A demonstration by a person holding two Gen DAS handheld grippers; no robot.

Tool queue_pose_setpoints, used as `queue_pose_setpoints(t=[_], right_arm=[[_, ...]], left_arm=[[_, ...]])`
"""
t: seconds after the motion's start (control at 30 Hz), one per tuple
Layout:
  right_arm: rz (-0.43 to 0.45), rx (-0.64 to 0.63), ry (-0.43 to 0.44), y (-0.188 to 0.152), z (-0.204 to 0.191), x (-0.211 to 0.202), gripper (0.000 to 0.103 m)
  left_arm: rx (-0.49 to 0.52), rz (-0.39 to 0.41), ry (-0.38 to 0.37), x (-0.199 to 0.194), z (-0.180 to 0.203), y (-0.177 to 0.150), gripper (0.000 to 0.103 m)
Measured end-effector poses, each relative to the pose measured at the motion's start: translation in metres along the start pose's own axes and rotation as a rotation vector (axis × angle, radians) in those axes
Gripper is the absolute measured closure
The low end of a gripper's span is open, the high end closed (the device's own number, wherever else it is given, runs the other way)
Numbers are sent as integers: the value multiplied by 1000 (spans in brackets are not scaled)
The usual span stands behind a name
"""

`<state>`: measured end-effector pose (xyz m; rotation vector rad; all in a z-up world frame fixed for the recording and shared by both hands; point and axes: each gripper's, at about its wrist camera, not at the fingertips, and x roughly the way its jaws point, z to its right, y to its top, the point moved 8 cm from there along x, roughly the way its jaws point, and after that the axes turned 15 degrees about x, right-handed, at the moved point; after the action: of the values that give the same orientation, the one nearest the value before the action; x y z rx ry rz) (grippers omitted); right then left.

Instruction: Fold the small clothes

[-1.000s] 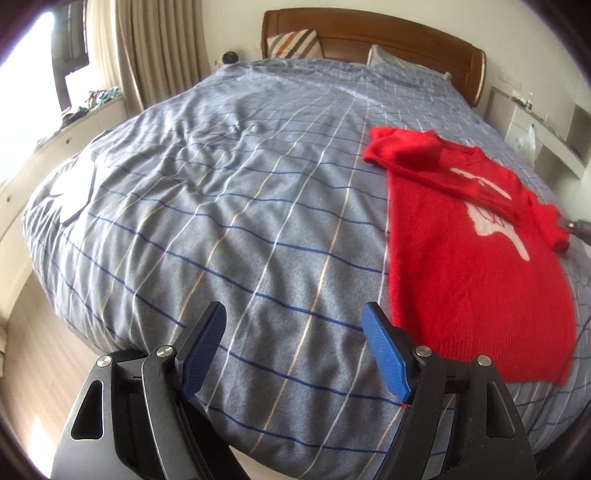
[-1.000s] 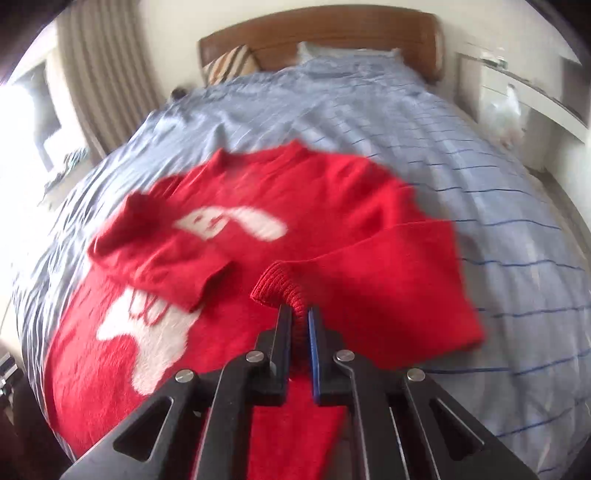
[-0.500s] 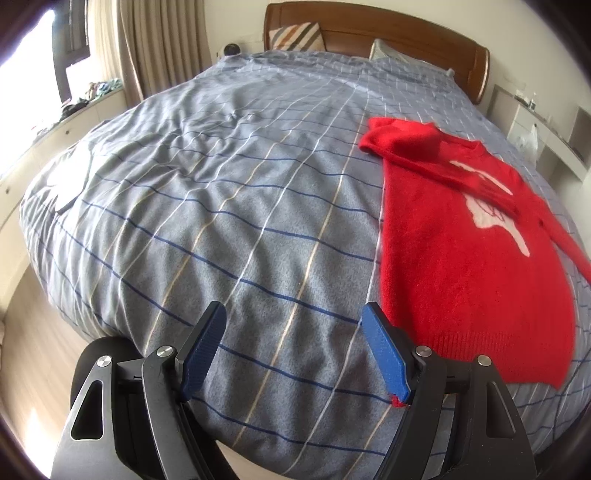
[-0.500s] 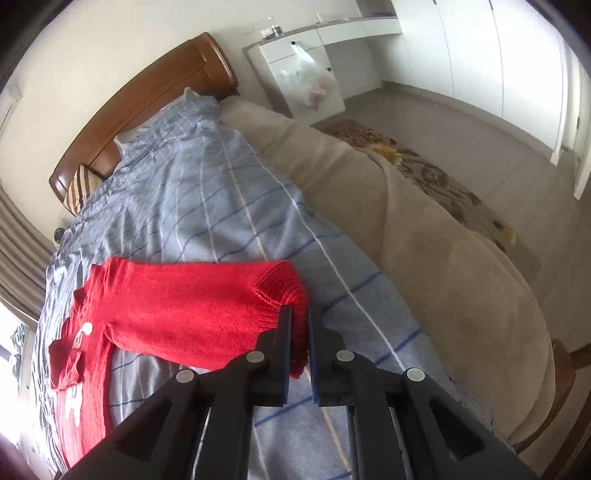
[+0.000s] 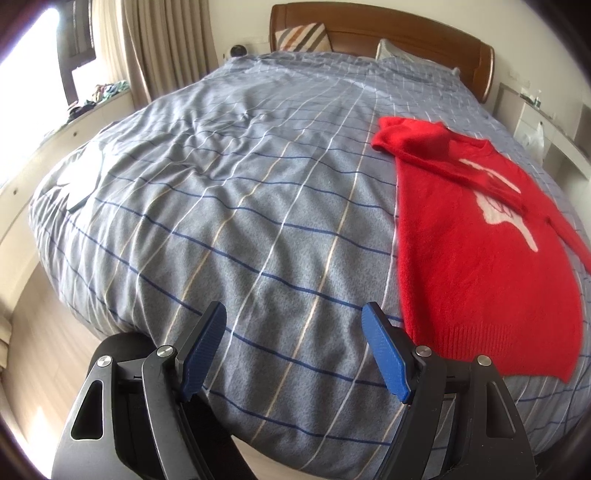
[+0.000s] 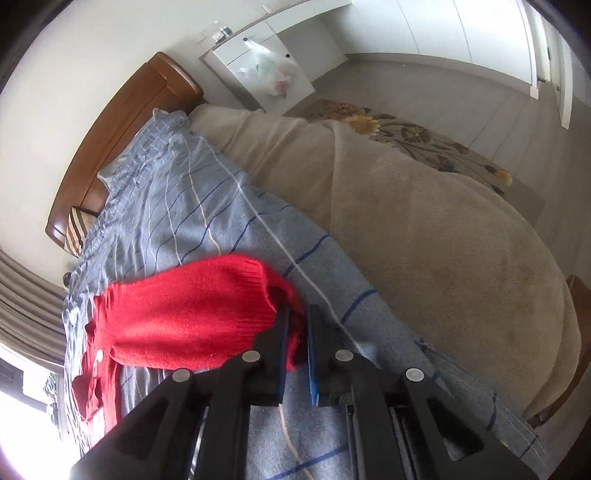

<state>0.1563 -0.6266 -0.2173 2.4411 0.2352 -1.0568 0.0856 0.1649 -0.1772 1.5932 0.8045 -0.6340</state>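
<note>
A small red sweater (image 5: 476, 243) with a white figure lies flat on the right side of the bed, its near-side sleeve folded across the chest. My left gripper (image 5: 295, 336) is open and empty, low over the bed's near edge, to the left of the sweater's hem. My right gripper (image 6: 297, 321) is shut on the ribbed cuff of the sweater's other sleeve (image 6: 192, 306), which is stretched out sideways toward the bed's right edge. The sweater's body shows small at the far left of the right wrist view.
The bed carries a grey-blue checked duvet (image 5: 236, 192) with a wooden headboard (image 5: 384, 26) behind. A beige blanket (image 6: 424, 221) hangs down the bed's right side. A white cabinet (image 6: 266, 70) and a flowered rug (image 6: 413, 136) are beyond. Window ledge (image 5: 44, 147) at left.
My right gripper has pulled the sleeve off the sweater's body and out to the right, past the bed's side. The left gripper has stayed open and barely shifted.
</note>
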Motion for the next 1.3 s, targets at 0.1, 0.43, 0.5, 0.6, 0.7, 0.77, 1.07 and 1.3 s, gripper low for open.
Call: queue_pose_setpoints(t=[0.1,0.43,0.5,0.6,0.7,0.77,1.07,1.3], right_arm=[[48,-50,9,5,-13,-17,93],[-45,-133,5,-21,-17,23,98],[5,-117,-11,-18,-9,9,98],[53,-179,-18,-27,-15,-14,91],[70,-272,10,-52,-28,-35,91],[73,-330,27,-74,-33,-43,89],[36,-462,101,-156,-44,-49,84],[49,-445,135,-171,-48,-52,78]], left_arm=[[0,-7,-3,2,0,-1,25],[150,79,-41,-23,29,49,25],[202,118,-59,-33,36,72,22],[311,165,-123,-40,66,116,14],[488,168,-210,-29,126,154,13],[622,216,-205,-19,171,174,13],[1092,87,-241,74,298,176,16],[1089,-2,-330,109,310,176,25]])
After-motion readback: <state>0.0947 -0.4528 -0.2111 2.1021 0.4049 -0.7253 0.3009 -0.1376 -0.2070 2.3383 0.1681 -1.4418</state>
